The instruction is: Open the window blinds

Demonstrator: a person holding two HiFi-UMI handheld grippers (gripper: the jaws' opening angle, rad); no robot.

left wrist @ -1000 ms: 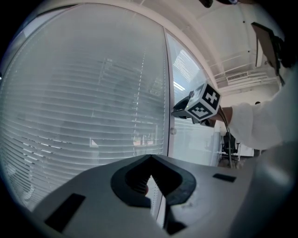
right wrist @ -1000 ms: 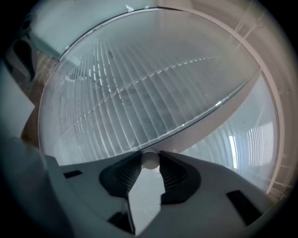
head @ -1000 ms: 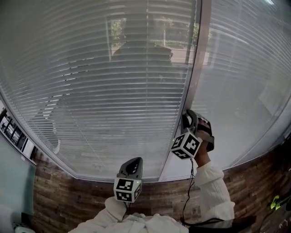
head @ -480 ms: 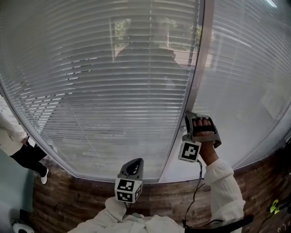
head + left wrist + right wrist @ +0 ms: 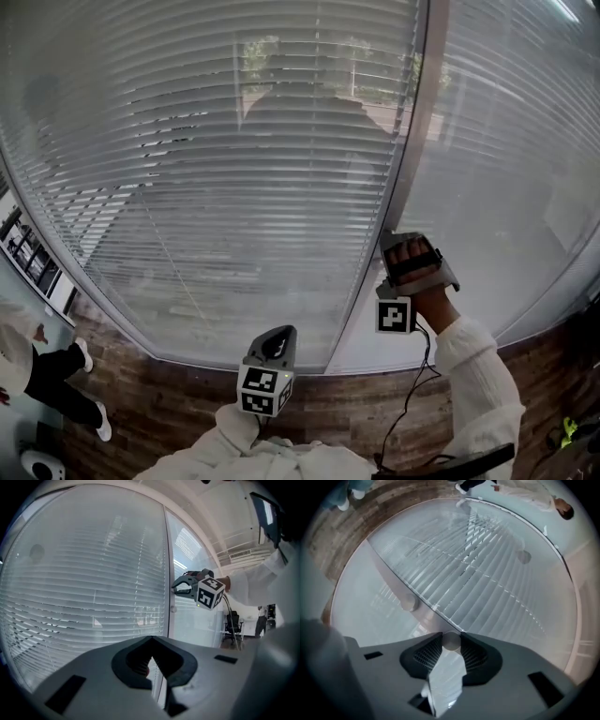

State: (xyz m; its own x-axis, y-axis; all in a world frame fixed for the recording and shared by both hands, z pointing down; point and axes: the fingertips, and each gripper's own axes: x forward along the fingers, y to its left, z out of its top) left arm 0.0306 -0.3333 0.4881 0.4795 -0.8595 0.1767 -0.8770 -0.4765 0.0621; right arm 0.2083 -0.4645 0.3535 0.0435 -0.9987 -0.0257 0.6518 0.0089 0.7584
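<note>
The right gripper [image 5: 451, 635] is clenching its jaws on a small round knob [image 5: 451, 642] on the upright frame [image 5: 412, 141], with slatted blinds [image 5: 234, 169] covering the panes on both sides. The left gripper [image 5: 151, 641] is hanging lower, jaws pressed together on nothing

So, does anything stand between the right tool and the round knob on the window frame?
Nothing visible does. The jaws of the right tool are closed on the round knob, which sits on the window frame beside the blinds.
</note>
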